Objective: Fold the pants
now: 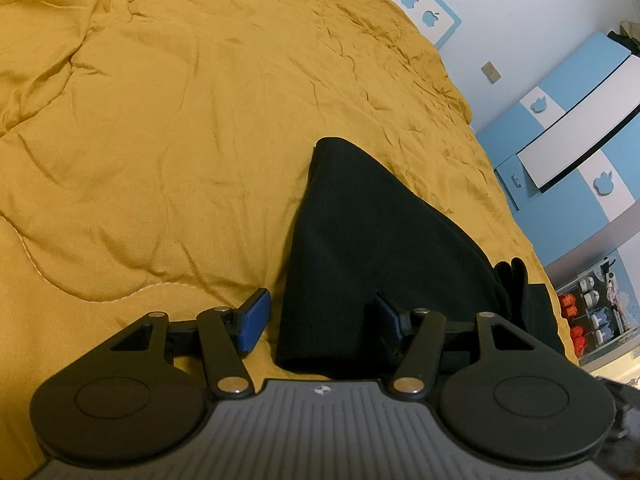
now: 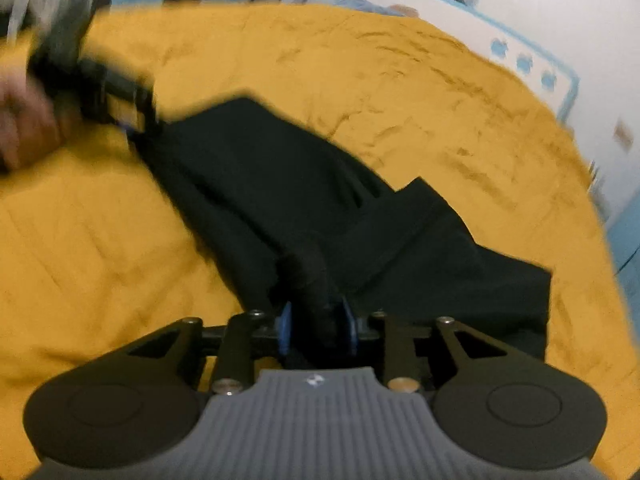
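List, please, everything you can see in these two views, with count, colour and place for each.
pants: one pair, black, partly folded on the bed.
bedcover: one, mustard yellow, wrinkled, under the pants.
headboard: one, white and blue with apple shapes, at the far end of the bed.
cabinet: one, blue and white, beside the bed.
left gripper: one, black with blue pads, jaws wide, an edge of the pants between them.
right gripper: one, black with blue pads, a bunched fold of the pants between them; picture blurred.
hand: one, blurred, holding the left gripper.
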A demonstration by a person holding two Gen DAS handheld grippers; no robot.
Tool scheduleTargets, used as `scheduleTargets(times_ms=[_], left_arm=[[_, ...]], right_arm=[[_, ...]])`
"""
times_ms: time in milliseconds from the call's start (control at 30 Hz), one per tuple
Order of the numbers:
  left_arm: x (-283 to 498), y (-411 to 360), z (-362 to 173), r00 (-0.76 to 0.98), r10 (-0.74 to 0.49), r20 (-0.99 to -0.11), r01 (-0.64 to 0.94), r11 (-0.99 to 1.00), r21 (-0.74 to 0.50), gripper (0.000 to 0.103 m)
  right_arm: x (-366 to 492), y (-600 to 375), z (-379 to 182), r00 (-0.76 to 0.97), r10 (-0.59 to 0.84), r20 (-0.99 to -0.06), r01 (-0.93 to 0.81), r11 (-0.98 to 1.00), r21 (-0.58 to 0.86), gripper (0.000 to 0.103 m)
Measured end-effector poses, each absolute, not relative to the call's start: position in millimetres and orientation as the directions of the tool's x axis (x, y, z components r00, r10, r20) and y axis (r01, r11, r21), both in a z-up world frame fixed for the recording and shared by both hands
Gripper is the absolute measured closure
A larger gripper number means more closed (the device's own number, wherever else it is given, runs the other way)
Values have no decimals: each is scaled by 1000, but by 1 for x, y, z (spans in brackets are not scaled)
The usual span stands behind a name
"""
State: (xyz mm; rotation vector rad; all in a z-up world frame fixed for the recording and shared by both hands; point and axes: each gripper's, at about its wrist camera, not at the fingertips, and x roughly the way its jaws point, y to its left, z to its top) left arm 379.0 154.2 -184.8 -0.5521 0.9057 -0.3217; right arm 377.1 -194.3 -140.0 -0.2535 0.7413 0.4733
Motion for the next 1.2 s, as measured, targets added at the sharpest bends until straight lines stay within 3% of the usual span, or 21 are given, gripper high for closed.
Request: scheduleTargets(times_ms=[100, 200, 267, 300, 400, 467, 667, 867, 933, 1067, 1200], left_arm=[[379, 154, -185, 584, -485, -651, 35, 816, -577, 34], [379, 155, -185, 584, -488, -649, 34, 814, -580, 34], [380, 156, -185, 583, -489, -649, 35, 813, -582, 34], [380, 155, -185, 583, -488, -649, 35, 813, -581, 34], [380, 156, -185, 583, -489, -649, 37, 814, -580, 34], [380, 156, -186, 584, -491, -647, 36, 812, -583, 34], [380, 156, -186, 585, -486, -650, 39, 817, -575, 34], [380, 156, -186, 585, -487, -649, 39, 816, -577, 34], [380, 156, -186, 585, -491, -646, 41, 813, -581, 34], [380, 159, -188, 584, -498, -641, 38, 805, -591, 34], [381, 158, -188, 584, -492, -645, 34, 809, -586, 34]], right_arm=[[380, -226, -117, 692, 401, -600, -425, 898, 109, 78], [383, -255, -111, 781, 291, -552, -275, 955, 114, 78], [385, -271, -119, 805, 135, -577, -138, 990, 39, 76], [385, -271, -119, 805, 135, -577, -138, 990, 39, 76], [382, -276, -167, 635, 12, -773, -128, 988, -91, 80], [370, -283, -174, 576, 33, -817, -116, 992, -42, 81], [364, -299, -134, 639, 118, -760, -62, 993, 102, 85], [411, -304, -122, 729, 18, -684, 42, 997, 71, 80], [445, -307, -145, 711, -43, -702, 78, 997, 18, 80], [448, -318, -183, 591, 19, -807, 65, 995, 72, 76], [411, -320, -165, 616, -34, -787, 96, 995, 32, 74]])
